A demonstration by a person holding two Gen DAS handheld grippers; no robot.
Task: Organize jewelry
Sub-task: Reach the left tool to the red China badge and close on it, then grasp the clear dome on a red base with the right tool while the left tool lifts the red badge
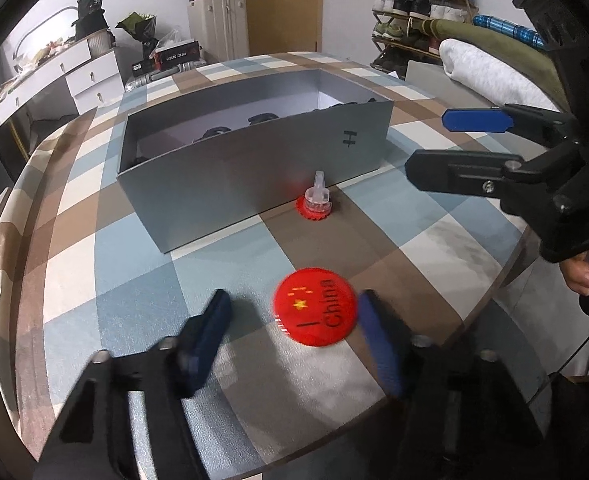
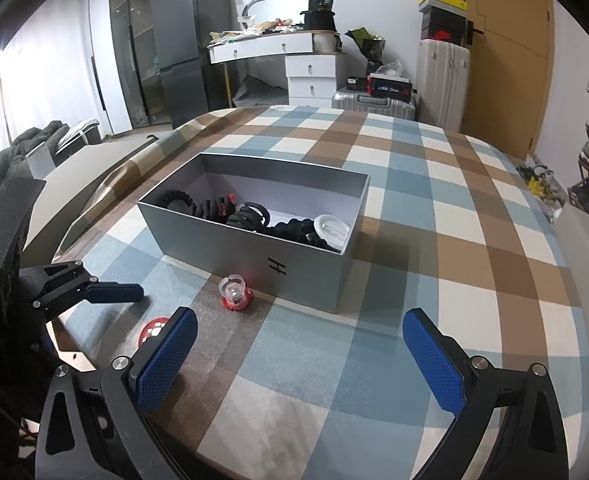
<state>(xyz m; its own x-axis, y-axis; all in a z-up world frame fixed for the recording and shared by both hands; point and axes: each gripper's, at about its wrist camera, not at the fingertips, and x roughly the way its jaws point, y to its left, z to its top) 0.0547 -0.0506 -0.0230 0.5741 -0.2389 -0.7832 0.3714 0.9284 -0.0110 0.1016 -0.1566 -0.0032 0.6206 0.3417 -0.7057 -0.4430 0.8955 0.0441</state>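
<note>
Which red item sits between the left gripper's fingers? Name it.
The flat red badge marked "China", lying between the left gripper fingers. The other red piece, with a clear top, stands by the grey box.

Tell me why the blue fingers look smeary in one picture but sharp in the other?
Left wrist view: the left gripper around the round red badge is motion-blurred, fingers smeared. Right wrist view: the right gripper looks crisp, its textured blue pads sharp. Both views bend the checked tablecloth.

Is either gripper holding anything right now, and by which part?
Nothing is firmly held. The left gripper brackets the red round badge without a clear grip; the right gripper is open and empty.
</note>
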